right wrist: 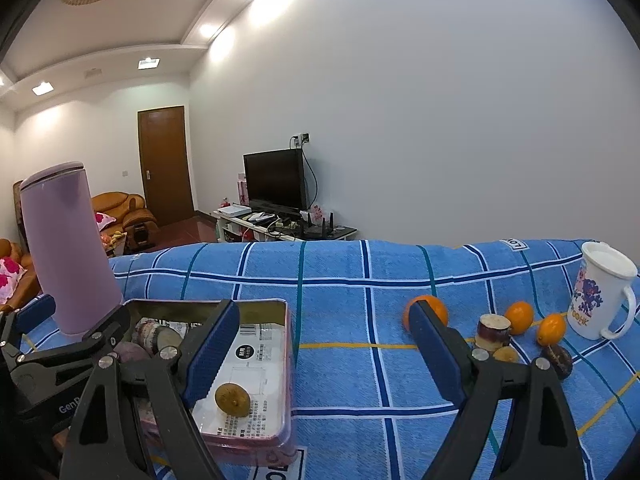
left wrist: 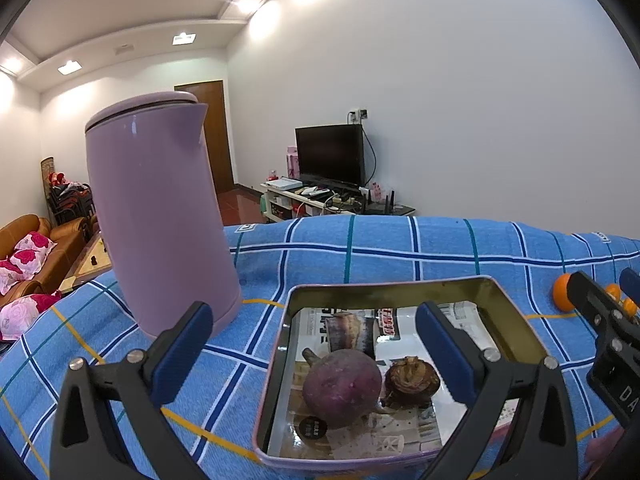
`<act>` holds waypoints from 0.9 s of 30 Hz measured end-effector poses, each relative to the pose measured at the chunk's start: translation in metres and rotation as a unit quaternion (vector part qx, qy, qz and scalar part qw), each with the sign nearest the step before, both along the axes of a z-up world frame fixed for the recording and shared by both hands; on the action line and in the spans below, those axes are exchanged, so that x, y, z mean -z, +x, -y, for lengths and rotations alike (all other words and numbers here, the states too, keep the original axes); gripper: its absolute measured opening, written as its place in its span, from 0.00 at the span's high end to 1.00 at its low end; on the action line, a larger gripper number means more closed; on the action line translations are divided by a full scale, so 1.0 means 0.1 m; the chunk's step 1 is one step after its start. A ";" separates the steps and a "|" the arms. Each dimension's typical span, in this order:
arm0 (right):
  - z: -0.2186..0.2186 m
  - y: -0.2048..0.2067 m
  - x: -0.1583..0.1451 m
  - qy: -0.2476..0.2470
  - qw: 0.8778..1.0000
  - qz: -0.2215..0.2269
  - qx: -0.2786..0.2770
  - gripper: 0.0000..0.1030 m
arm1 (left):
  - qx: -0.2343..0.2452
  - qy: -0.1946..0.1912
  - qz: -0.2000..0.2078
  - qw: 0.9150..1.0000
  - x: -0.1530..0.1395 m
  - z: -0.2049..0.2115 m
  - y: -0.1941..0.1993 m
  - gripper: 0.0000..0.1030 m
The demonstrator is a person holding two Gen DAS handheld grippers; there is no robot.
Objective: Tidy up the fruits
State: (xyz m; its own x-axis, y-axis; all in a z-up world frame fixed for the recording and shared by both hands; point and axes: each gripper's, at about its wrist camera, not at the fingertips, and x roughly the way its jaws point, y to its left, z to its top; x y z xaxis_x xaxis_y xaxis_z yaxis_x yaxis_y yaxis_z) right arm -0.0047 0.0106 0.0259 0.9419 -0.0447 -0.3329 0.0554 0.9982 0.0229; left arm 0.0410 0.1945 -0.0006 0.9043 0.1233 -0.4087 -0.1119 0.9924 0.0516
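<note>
On the blue checked cloth (right wrist: 340, 280) that covers the tabletop, a shallow rectangular tin (left wrist: 276, 344) sits toward the left, its long axis running from the near edge toward the far edge, just beside a tall purple kettle (left wrist: 160, 216) that stands upright at its far-left corner with the spout turned toward the tin. Inside the tin, on its printed paper lining, a purple round root (left wrist: 340, 388) lies with its thin tail pointing to the right, touching a brown knobbly fruit (left wrist: 412, 380) on that side; a short cut piece of purple cane (left wrist: 342, 332) lies behind them toward the far wall of the tin, and in the right wrist view a small yellow-brown round fruit (right wrist: 233, 399) rests near the tin's near-right corner. The left gripper (left wrist: 316, 356) hangs over the tin with its jaws wide and nothing between them. The right gripper (right wrist: 324, 354) hovers over bare cloth to the right of the tin, its jaws likewise wide apart and empty. Toward the right edge of the tabletop, well apart from the tin, lie an orange (right wrist: 430, 308) partly hidden behind a blue pad, an upright cane stub (right wrist: 494, 332), two small oval kumquats (right wrist: 519, 317) whose long axes tilt up to the right, a small pale fruit (right wrist: 506, 355) and a dark brown one (right wrist: 557, 356). A white printed mug (right wrist: 600, 292) stands upright at the far right, its handle to the right.
</note>
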 end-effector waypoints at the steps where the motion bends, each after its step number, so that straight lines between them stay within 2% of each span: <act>1: 0.01 0.00 0.00 -0.001 1.000 -0.001 0.000 0.15 | 0.001 0.000 0.000 1.000 0.00 0.01 -0.01 0.00; 19: 0.18 -0.17 0.00 -0.019 1.000 -0.007 0.011 0.15 | 0.009 0.005 0.008 1.000 -0.02 0.15 -0.10 0.00; 27: 0.33 -0.27 -0.01 -0.023 1.000 -0.014 0.014 0.15 | 0.009 -0.005 0.006 1.000 -0.03 0.19 -0.14 0.00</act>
